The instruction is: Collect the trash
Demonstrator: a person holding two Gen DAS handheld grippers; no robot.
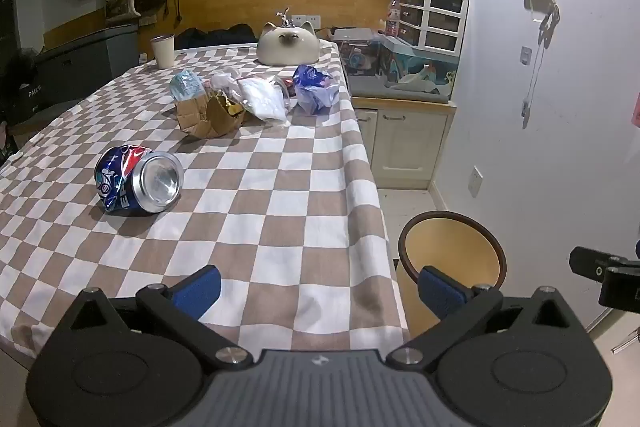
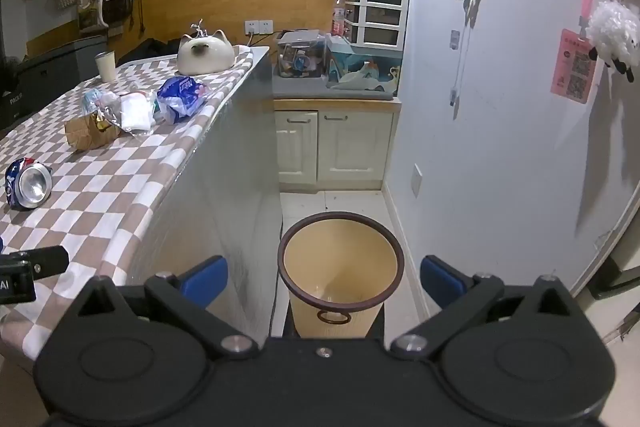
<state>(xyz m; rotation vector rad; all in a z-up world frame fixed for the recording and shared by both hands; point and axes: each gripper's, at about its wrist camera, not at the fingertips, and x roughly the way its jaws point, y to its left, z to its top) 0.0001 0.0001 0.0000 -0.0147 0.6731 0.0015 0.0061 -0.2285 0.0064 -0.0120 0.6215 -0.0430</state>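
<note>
— Several bits of trash on the table [image 1: 280,211], I count: a crushed blue cola can [image 1: 136,181] lying on its side toward the left edge, alone on the checkered cloth [image 1: 224,187].

— And the rest?

— Farther back, in one cluster: a torn cardboard box [image 1: 202,115], a clear plastic bag with white stuff [image 1: 264,101] touching it, a bluish tissue pack [image 1: 186,85] behind the box, and a crumpled blue wrapper [image 1: 316,87] near the right edge.

— Where is the bin?

— On the floor just off the table's right edge, a yellow bin with a dark rim [image 2: 340,259], nothing visible inside it.

— The grippers?

— Left gripper [image 1: 318,285] hangs over the near right corner of the table, blue pads [image 1: 198,287] spread wide, nothing between them. Right gripper [image 2: 324,277] hangs above the bin, fingers equally wide apart and bare.

— Anything in the way?

— A cat-shaped ceramic piece [image 1: 289,43] at the far right corner and a cream cup [image 1: 163,51] at the far edge, both behind the cluster. Between the can and the left gripper is only bare cloth.
</note>
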